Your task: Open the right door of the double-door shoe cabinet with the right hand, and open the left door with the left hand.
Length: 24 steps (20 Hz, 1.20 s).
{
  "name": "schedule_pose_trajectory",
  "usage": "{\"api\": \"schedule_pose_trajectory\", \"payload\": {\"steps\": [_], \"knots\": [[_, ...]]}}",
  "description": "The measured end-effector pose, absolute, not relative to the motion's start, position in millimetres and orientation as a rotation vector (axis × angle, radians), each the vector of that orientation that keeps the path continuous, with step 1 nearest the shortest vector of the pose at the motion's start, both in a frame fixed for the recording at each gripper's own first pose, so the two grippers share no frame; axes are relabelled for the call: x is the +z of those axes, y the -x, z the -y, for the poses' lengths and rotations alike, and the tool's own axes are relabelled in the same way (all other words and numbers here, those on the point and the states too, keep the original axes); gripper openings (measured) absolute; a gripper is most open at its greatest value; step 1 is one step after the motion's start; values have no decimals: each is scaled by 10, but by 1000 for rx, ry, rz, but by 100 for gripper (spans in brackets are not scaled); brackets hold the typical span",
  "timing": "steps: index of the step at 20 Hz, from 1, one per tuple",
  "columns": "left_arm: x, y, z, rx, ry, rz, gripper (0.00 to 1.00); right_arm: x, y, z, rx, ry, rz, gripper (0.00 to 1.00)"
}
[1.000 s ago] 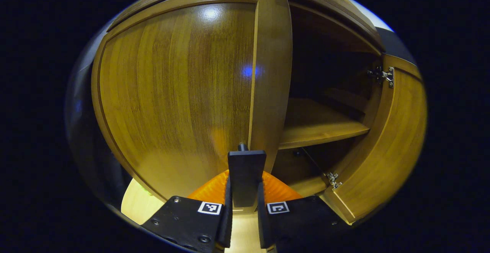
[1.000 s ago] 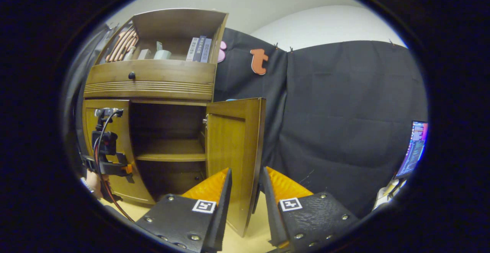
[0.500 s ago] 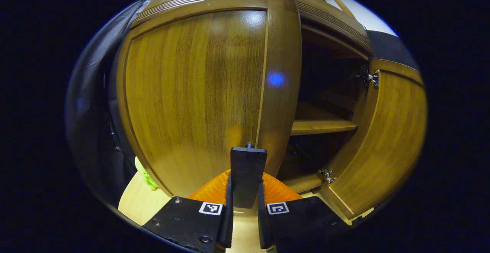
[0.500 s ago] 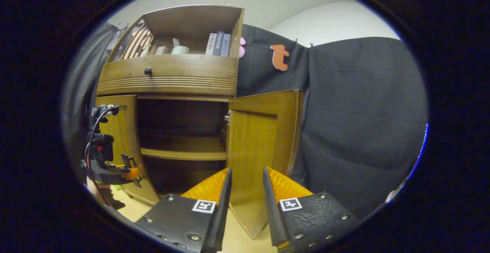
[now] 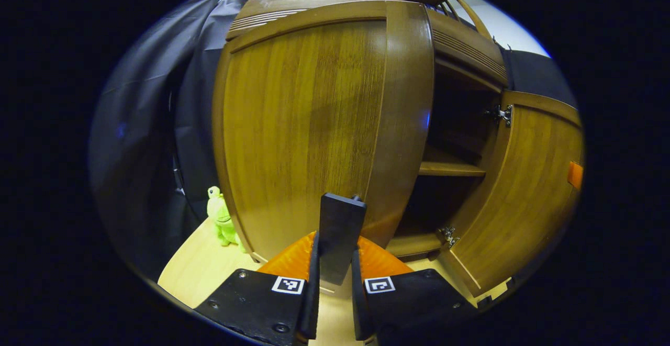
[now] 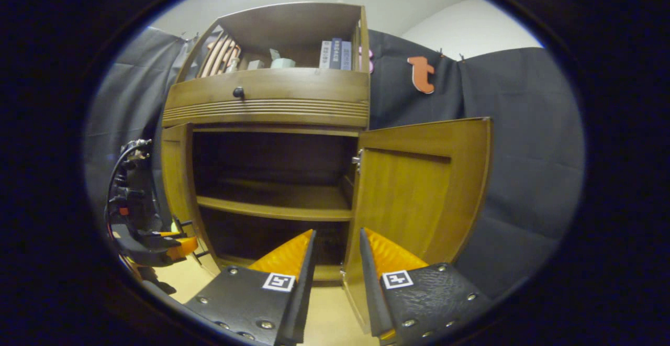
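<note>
Left gripper (image 5: 335, 262) is clamped on the left door (image 5: 309, 126) handle (image 5: 340, 231); right gripper (image 6: 335, 267) hangs parted, empty, before the open right door (image 6: 419, 194).

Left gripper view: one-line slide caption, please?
Left gripper shut on left door handle; right door open.

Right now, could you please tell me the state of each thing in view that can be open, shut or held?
right door: swung wide open, nothing holding it.
left door: partly open, held by its handle.
left gripper: shut on the door handle.
right gripper: open, holding nothing.
drawer: shut.
cabinet shelf: bare.
green plush toy: upright on the floor beside the cabinet.
</note>
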<state>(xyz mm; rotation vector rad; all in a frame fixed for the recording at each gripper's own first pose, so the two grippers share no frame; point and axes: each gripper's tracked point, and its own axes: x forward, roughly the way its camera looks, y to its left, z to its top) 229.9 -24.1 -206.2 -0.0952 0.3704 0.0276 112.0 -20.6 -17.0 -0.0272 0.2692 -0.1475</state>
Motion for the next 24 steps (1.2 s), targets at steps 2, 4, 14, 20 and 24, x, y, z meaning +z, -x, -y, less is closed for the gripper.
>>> {"api": "schedule_pose_trajectory", "payload": {"steps": [2,4,14,20,24], "knots": [[-2020,-2275,206,50,101,-366,28,-209,-1183,69,-103,9,-279,42],[-2040,-2233,155,72,108,-363,29,-238,-1217,-74,-65,-8,-283,51],[-1984,-2199,37,178,94,-357,16,-417,-1256,-594,53,-51,-323,46],[-1939,-2189,-129,263,81,-357,8,-503,-1340,-834,94,-94,-346,46],[-1967,-2149,-234,274,70,-360,5,-581,-1376,-1007,128,-111,-365,46]]}}
